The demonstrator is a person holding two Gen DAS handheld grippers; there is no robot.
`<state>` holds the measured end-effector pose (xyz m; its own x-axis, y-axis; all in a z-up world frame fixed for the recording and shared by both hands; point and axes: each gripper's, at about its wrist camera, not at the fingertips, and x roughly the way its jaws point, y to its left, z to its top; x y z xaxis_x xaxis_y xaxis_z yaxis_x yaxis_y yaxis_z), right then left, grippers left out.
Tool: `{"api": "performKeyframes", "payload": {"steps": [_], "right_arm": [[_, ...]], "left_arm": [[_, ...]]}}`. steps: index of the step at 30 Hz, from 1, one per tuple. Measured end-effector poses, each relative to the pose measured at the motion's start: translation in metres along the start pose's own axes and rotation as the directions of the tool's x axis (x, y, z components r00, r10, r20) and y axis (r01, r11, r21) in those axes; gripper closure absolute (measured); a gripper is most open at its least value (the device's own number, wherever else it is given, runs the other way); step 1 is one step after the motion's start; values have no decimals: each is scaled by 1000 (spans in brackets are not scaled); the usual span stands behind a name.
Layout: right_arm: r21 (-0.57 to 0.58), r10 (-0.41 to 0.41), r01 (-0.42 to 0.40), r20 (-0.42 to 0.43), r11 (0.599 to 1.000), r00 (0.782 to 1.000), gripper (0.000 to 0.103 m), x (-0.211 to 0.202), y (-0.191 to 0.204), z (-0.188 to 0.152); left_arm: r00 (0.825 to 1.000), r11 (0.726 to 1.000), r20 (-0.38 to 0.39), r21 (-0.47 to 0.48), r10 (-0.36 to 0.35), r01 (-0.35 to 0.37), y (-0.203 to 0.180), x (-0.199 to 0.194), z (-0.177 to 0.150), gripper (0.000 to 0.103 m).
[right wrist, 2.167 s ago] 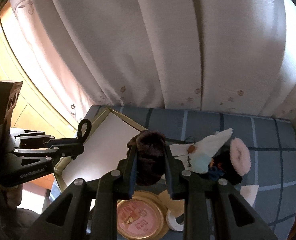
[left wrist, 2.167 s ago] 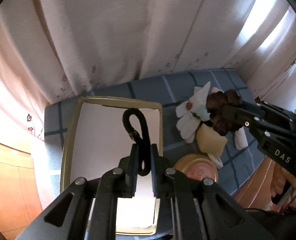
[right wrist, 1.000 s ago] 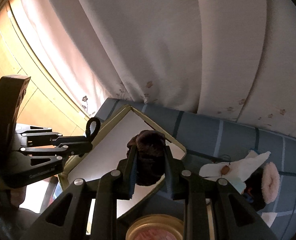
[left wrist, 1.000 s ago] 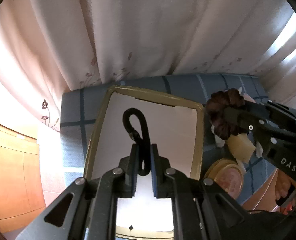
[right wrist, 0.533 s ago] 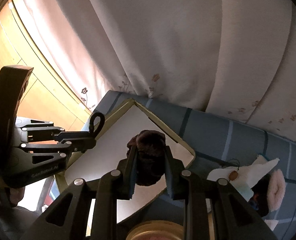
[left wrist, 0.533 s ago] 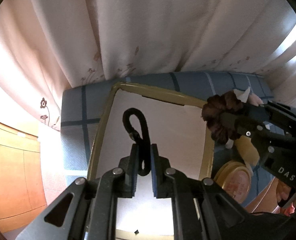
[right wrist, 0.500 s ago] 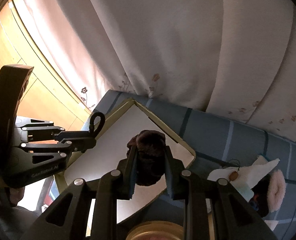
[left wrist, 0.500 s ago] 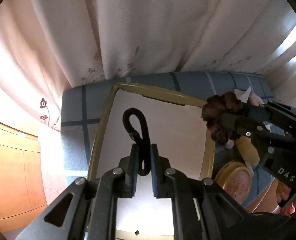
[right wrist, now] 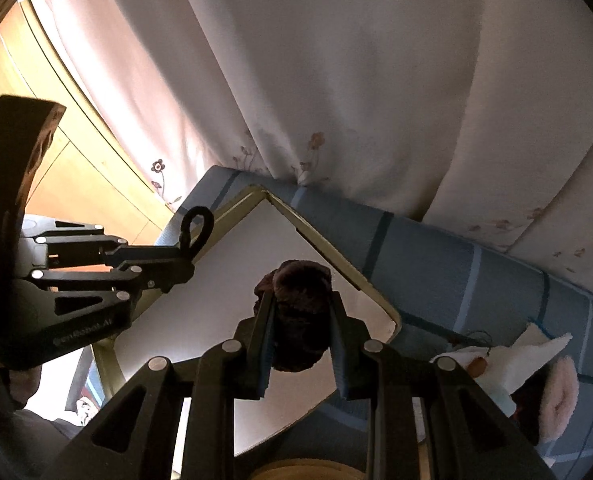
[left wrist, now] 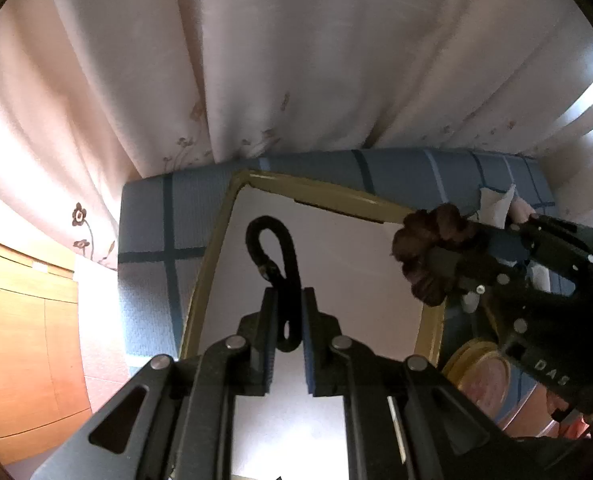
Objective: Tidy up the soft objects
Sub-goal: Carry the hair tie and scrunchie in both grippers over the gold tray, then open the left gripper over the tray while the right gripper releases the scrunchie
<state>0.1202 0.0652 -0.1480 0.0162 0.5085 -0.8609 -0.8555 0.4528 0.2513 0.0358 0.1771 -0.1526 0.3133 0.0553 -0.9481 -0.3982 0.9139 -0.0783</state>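
1. Looking along the left gripper (left wrist: 287,316) from its own camera, the two jaws are clamped on a thin black hair tie (left wrist: 274,264), whose loop stands up past the fingertips. Under and ahead of this gripper lies a gold-rimmed tray (left wrist: 210,264) with a white floor, resting on a blue checked cloth (left wrist: 160,232). Off to the right of this gripper, the right gripper (left wrist: 448,268) reaches in over the tray's right rim, its jaws gripping a brown scrunchie (left wrist: 428,248). Lower right, beside the tray, sits a round gold tin (left wrist: 480,376). A pale flowered curtain (left wrist: 296,60) hangs behind the cloth, and a wooden panel (left wrist: 24,320) shows at far left.

2. Seen from the right wrist camera, the right gripper (right wrist: 301,328) is closed around the brown scrunchie (right wrist: 300,292), which bulges out above and below the pads. Just beyond these fingertips is the tray (right wrist: 328,256), with one corner pointing away toward the curtain (right wrist: 376,80). To the left, the left gripper (right wrist: 184,256) hangs over the tray's left edge, with the hair tie (right wrist: 196,228) pinched at its tip. Far to the right of the fingers, a heap of soft things lies on the cloth (right wrist: 424,264): a white cloth piece (right wrist: 528,352) and a pink fluffy ring (right wrist: 558,392) among darker items too dim to tell apart.
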Motion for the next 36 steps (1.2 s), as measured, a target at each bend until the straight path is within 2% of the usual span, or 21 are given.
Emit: {"api": "performKeyframes", "payload": {"steps": [16,27,29,30,31,32,36], "right_arm": [[5,-9,9,-65,1000,998,76,23,-4,3],[10,-14,15,-73,1000,997,75,30,-6,-1],[11,-10,11,-74,1000,997,66,31,-5,-1],[11,-13,14,-75,1000,997,61,31,-5,-1],[11,-17,18,-70,1000,997,49,30,-5,-2],[10,-21,21,-61,1000,998,43,28,-4,-2],[9,-35,36,-41,999,999,42,16,-2,-4]], "left_arm": [[1000,1000,-13,14,-17,17,-4,14,12,95],[1000,999,-23,34,-8,9,-8,20,14,93],[1000,999,-18,43,2,-1,-10,20,14,85],[1000,999,-11,44,6,-5,-11,18,14,77],[1000,999,-6,45,16,-15,-12,17,14,66],[1000,999,-4,40,16,-15,-11,15,15,62],[1000,1000,9,10,4,-5,-7,4,13,60]]}}
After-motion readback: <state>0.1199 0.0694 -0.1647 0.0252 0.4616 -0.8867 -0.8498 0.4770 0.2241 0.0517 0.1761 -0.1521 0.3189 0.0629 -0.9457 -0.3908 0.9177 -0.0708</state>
